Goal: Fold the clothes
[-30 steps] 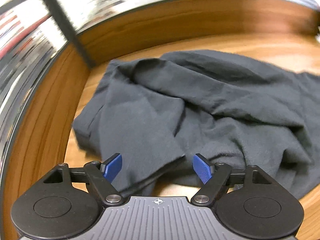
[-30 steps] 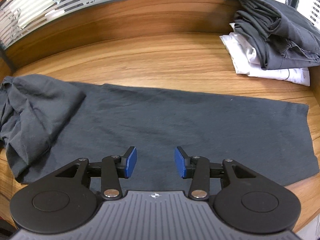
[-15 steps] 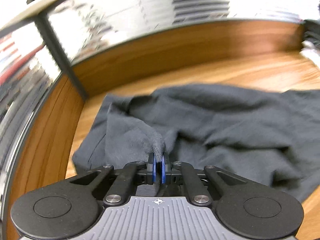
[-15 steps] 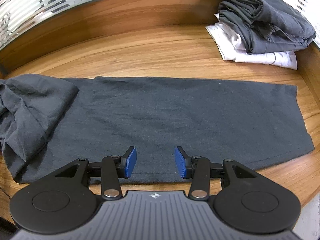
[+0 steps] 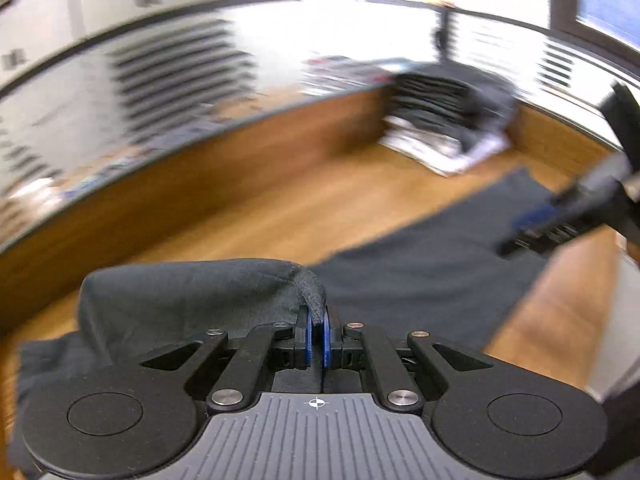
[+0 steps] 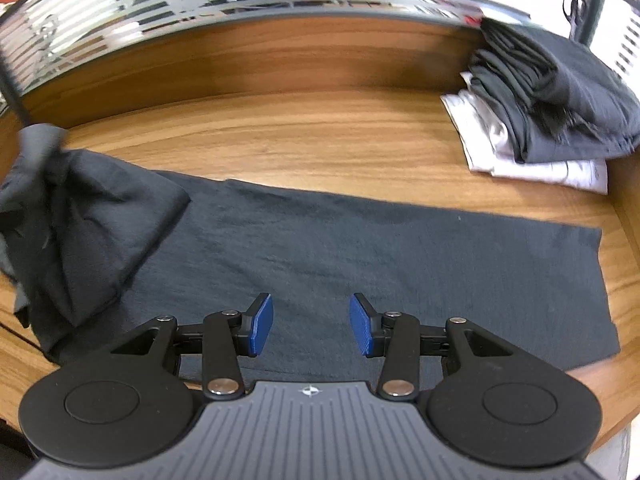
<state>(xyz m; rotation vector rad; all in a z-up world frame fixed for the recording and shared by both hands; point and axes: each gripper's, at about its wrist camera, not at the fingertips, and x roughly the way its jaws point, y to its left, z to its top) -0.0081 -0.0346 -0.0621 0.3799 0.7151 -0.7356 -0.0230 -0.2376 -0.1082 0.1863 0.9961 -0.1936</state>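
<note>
L gripper (image 5: 316,338): fingers clamped on a bunched fold of the dark grey garment (image 6: 360,256), lifting that end off the table (image 6: 320,136). R gripper (image 6: 311,330): fingers apart, empty, hovering over the near hem w/ the rest lying flat. Stack of folded clothes (image 6: 552,96) far right. Risk: thin pinch slips, or unpinned cloth drags and the fold lands crooked.
</note>
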